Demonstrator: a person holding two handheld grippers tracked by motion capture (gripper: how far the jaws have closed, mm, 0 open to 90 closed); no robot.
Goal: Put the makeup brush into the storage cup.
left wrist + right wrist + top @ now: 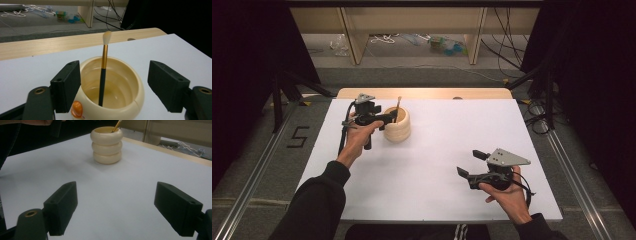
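A cream ribbed pot [398, 129] stands on the white table top at the back left. A slim brush [397, 107] with a dark handle, gold ferrule and pale tip stands upright inside it, leaning on the rim. My left gripper [391, 118] hovers at the pot's rim. In the left gripper view its jaws are spread wide on either side of the pot [130, 100] and touch neither it nor the brush [104, 57]. My right gripper [470, 163] is open over bare table at the front right, facing the pot [107, 145] from a distance.
The white sheet [437, 150] covers the table, with a wooden strip [427, 93] along its far edge. Beyond it lie a grey floor with cables and litter, and wooden furniture legs [354, 45]. Dark curtains flank both sides.
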